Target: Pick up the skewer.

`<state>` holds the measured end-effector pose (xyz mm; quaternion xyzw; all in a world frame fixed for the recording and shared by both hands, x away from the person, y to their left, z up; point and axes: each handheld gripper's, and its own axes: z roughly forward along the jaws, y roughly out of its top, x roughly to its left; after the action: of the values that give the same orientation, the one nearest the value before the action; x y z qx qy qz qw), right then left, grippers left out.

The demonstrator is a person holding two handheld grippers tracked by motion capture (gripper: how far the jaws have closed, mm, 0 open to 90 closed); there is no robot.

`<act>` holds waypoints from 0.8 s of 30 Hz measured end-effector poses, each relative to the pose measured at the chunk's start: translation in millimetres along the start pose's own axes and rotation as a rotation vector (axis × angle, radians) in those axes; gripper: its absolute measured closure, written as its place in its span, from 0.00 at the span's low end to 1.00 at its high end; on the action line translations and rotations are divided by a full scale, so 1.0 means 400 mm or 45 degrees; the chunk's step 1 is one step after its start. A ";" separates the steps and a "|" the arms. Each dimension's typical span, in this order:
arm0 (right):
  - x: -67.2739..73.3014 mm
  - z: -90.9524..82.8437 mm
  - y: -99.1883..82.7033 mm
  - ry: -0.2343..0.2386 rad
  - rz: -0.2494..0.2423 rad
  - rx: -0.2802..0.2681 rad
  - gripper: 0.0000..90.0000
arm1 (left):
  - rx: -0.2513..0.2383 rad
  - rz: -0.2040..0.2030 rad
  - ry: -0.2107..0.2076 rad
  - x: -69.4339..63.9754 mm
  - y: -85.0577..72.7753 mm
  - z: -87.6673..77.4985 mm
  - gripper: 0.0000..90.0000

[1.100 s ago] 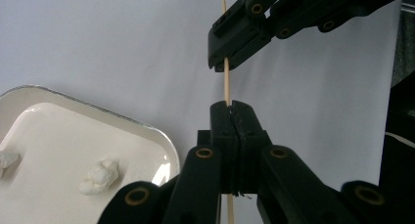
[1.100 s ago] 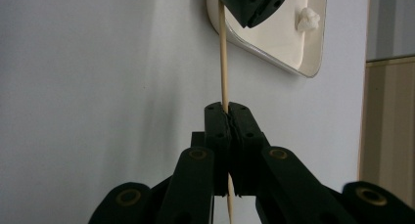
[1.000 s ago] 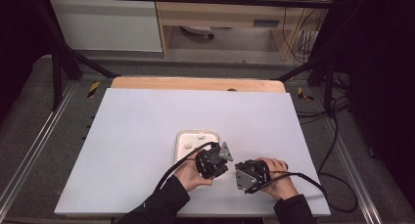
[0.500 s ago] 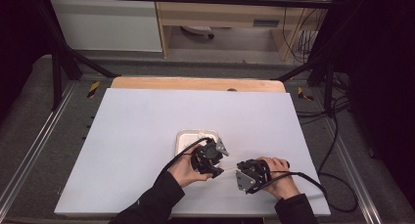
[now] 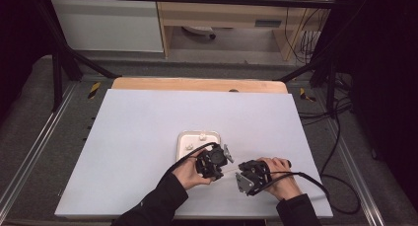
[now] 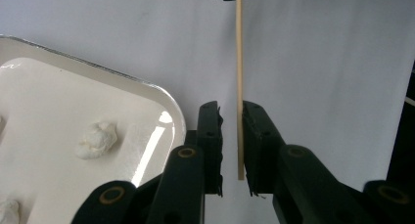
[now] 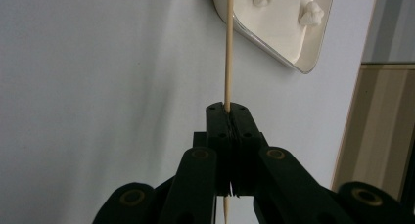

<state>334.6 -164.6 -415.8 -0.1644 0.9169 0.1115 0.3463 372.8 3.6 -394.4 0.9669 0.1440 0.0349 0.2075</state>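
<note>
Wooden skewer (image 6: 239,87) stayed clamped in the right gripper (image 7: 228,108); the left gripper (image 6: 230,111) had moved from the right one toward the tray (image 5: 183,139), fingers closing narrowly around the skewer's free end.

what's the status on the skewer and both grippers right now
Right gripper shut on the wooden skewer. Left gripper jaws just closing around its far end, gap visible on one side. Tray beside, nothing blocking.
</note>
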 end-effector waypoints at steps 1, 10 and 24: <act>0.000 0.000 0.000 0.001 -0.002 0.001 0.99 | -0.002 0.000 -0.002 -0.001 0.001 0.002 0.89; 0.002 0.002 0.002 -0.002 -0.007 -0.004 0.99 | 0.044 0.030 0.024 -0.012 0.008 0.017 0.98; -0.007 -0.003 -0.001 -0.021 0.067 -0.042 0.92 | 0.010 0.021 0.062 -0.013 0.001 0.008 0.99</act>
<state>335.9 -164.6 -413.0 -0.1449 0.9160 0.1370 0.3480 368.2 0.3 -397.1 0.9677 0.1412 0.0596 0.1999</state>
